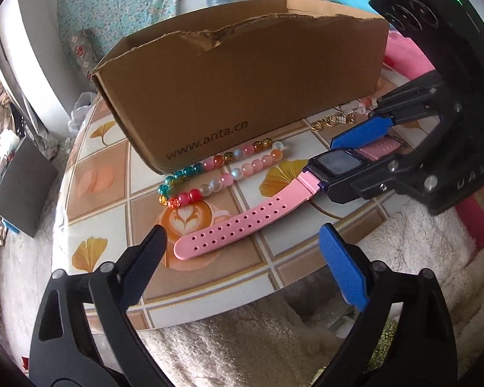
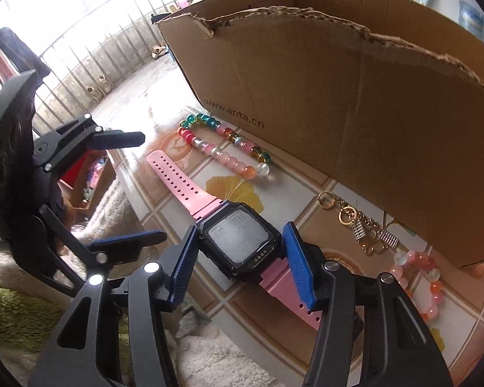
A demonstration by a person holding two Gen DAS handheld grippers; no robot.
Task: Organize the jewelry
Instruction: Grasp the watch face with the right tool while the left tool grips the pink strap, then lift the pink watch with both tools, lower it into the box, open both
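A pink-strapped watch [image 1: 242, 219] with a black square face [image 2: 238, 242] lies flat on the patterned table. My right gripper [image 2: 242, 258] straddles the watch face, its blue pads [image 2: 298, 258] close to both sides, jaws still parted; it also shows in the left wrist view [image 1: 348, 164]. My left gripper [image 1: 242, 251] is open and empty, hovering over the tip of the pink strap. A multicoloured bead bracelet [image 1: 219, 171] lies in front of the brown cardboard box [image 1: 242, 80]. A gold chain [image 2: 361, 225] and a pink-orange bead bracelet [image 2: 426, 277] lie to the right.
The table [image 1: 113, 177] has a tile and ginkgo-leaf pattern and a near edge above fluffy cream fabric [image 1: 242, 338]. The box has a torn top rim and stands at the back of the table. A window grille [image 2: 96, 48] is beyond the table on the left.
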